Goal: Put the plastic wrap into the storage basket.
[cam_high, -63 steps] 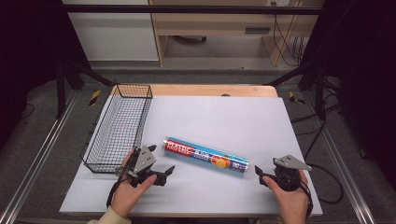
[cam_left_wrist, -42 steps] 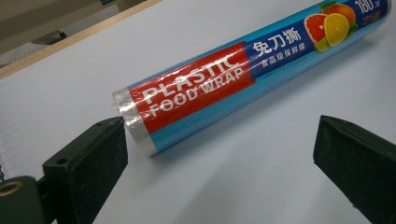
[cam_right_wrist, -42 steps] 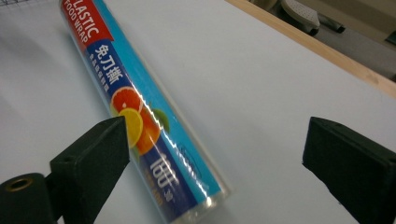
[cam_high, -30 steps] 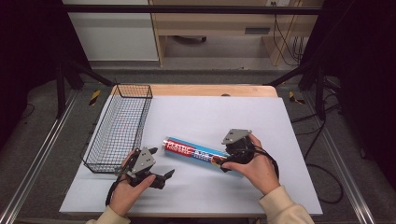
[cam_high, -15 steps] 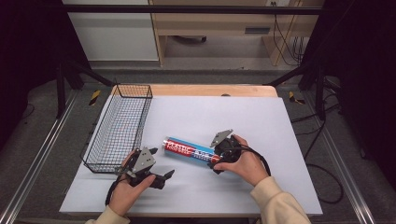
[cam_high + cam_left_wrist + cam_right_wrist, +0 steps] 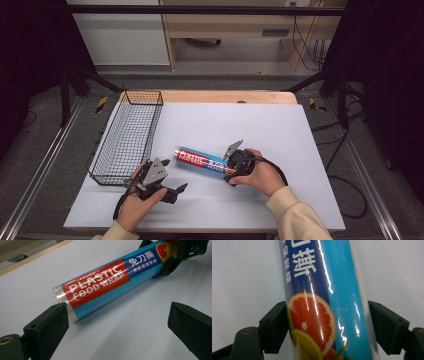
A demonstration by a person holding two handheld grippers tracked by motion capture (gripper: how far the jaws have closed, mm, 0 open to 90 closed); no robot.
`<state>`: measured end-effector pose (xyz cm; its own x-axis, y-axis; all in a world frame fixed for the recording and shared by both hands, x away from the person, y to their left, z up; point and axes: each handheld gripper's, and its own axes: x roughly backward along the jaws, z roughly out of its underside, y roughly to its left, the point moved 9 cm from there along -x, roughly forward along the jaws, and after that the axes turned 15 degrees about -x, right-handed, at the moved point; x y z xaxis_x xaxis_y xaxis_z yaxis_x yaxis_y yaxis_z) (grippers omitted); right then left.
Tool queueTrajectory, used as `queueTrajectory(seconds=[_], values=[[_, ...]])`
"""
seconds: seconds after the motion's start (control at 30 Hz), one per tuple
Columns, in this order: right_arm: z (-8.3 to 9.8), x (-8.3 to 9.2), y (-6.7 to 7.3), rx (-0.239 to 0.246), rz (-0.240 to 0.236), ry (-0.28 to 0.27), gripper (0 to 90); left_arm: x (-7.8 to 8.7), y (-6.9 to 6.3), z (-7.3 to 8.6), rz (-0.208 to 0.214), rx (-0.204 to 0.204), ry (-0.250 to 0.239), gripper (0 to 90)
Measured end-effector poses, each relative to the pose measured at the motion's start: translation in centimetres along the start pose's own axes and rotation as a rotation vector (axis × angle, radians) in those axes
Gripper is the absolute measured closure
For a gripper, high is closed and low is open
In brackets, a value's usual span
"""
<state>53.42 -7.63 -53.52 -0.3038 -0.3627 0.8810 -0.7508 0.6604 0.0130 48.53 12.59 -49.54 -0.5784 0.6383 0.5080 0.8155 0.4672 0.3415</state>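
Observation:
A roll of plastic food wrap (image 6: 202, 161), red and blue with a fruit picture, lies flat on the white table cover, slanting from upper left to lower right. My right gripper (image 6: 227, 172) is at the roll's right end; in the right gripper view its jaws press both sides of the roll (image 6: 322, 302) over the orange picture, so the right gripper (image 6: 327, 315) is shut on it. My left gripper (image 6: 174, 176) rests on the table just left of the roll's other end. It stands open (image 6: 117, 315), with the roll (image 6: 107, 282) lying ahead of its jaws, untouched.
A black wire basket (image 6: 142, 92) stands along the left side of the table, right beside my left hand. The white cover (image 6: 260, 125) stretches bare behind and to the right of the roll. A wooden strip (image 6: 225, 96) runs along the far edge.
My right hand came in from the table's right front corner to the roll's right end and its jaws closed around it. The left gripper and the roll have stayed in place.

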Motion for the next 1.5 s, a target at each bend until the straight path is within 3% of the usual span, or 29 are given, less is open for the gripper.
queueTrajectory(seconds=[0.27, 0.37, 0.47, 0.5, 0.53, 0.57, 0.6, 0.67, 0.7, 0.73, 0.77, 0.9, 1.07, 1.1, 1.27, 1.37, 1.5], values=[[0.1, 0.1, 0.1, 0.039, 0.036, 0.001, 29.3, 0.2, 0.0, -0.4, 0.002, -0.007, -0.018, 3.4], [-0.1, 0.9, -0.5, 0.041, 0.041, -0.027, 29.7, 0.1, 0.2, -0.9, -0.001, -0.07, -0.008, 3.7], [-0.5, 2.3, -1.3, 0.069, 0.048, -0.039, 29.8, 0.0, 0.7, -2.5, 0.011, -0.13, -0.014, 3.8], [-0.7, 3.0, -1.8, 0.107, 0.075, -0.03, 29.8, 0.0, 1.0, -3.2, 0.016, -0.153, -0.012, 3.8], [-0.7, 3.0, -1.8, 0.107, 0.075, -0.03, 29.8, 0.0, 1.0, -3.2, 0.016, -0.153, -0.012, 3.8], [-0.9, 3.5, -2.1, 0.129, 0.086, -0.017, 29.8, -0.2, 1.2, -4.0, 0.025, -0.186, -0.015, 3.8], [-1.4, 4.6, -2.5, 0.173, 0.109, 0.0, 29.9, -0.6, 1.5, -5.1, 0.032, -0.245, -0.001, 4.0], [-1.7, 5.2, -2.7, 0.191, 0.12, 0.004, 29.9, -0.9, 1.8, -5.7, 0.039, -0.266, 0.006, 4.2], [-2.4, 6.3, -2.9, 0.228, 0.128, 0.009, 29.9, -1.5, 2.3, -6.9, 0.048, -0.314, 0.021, 4.4], [-2.4, 6.3, -2.9, 0.228, 0.128, 0.009, 29.9, -1.5, 2.3, -6.9, 0.048, -0.314, 0.021, 4.4], [-3.0, 7.3, -3.0, 0.265, 0.132, 0.01, 29.9, -2.1, 2.9, -8.0, 0.054, -0.346, 0.038, 4.4], [-4.1, 9.0, -3.1, 0.323, 0.138, 0.008, 30.1, -3.1, 4.0, -9.7, 0.065, -0.393, 0.069, 4.8], [-4.9, 10.4, -2.7, 0.366, 0.142, 0.018, 30.2, -3.8, 4.0, -10.9, 0.086, -0.44, 0.099, 5.5], [-5.1, 10.6, -2.4, 0.373, 0.138, 0.015, 30.1, -4.1, 3.7, -11.2, 0.098, -0.485, 0.13, 5.6], [-5.5, 11.2, -1.5, 0.398, 0.124, 0.015, 30.2, -4.5, 3.2, -11.6, 0.119, -0.515, 0.15, 9.1], [-5.7, 11.5, -1.0, 0.401, 0.121, 0.02, 30.3, -4.7, 2.9, -11.6, 0.139, -0.559, 0.187, 10.9], [-6.1, 12.0, -0.3, 0.43, 0.112, 0.026, 30.3, -4.8, 2.6, -11.7, 0.151, -0.577, 0.202, 15.6]])
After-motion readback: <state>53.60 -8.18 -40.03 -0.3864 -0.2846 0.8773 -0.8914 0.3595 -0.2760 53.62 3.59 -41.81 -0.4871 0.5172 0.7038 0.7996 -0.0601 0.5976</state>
